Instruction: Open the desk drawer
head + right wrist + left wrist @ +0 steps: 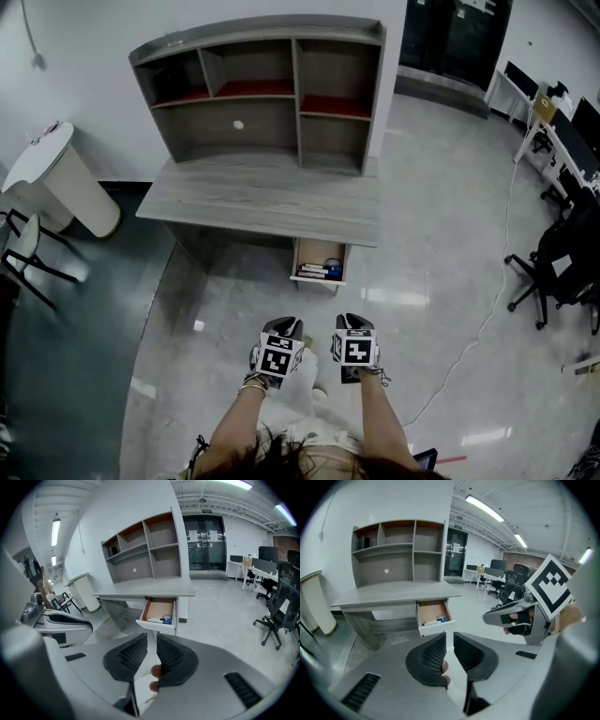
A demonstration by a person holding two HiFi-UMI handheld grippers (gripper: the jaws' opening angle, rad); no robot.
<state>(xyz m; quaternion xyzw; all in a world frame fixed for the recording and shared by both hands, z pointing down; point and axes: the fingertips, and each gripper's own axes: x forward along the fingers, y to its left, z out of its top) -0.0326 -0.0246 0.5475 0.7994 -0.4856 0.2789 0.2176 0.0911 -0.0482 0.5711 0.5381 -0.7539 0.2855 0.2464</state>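
Two bare forearms reach forward from the bottom of the head view. Each hand holds a grey plastic gripper topped by a cube with black-and-white square markers. The left gripper (285,325) and the right gripper (351,320) are side by side above the floor, well short of the desk.

In the left gripper view, the left gripper's (449,637) two black ribbed pads are curved like shells. They stand a narrow slot apart with nothing clamped between them, and only the pale floor shows through the gap. The right gripper (151,637) looks the same in its own view, with its jaws slightly parted and gripping nothing.

The drawer (320,262) hangs pulled out under the right end of the desk (262,194). It is a shallow box with a white front panel and a light brown inside. A few small things lie in it, some blue and some white, too small to name.

The desk has a flat rectangular top in a grey wood-grain finish. On its rear edge stands a hutch (262,89) of open rectangular cubbies, grey outside with reddish shelf surfaces.

The floor (431,187) is pale, glossy and reflective, and a thin white cable (487,314) trails across it. A white bin with rounded sides (61,178) stands to the left of the desk. A black office chair (558,267) stands far to the right.
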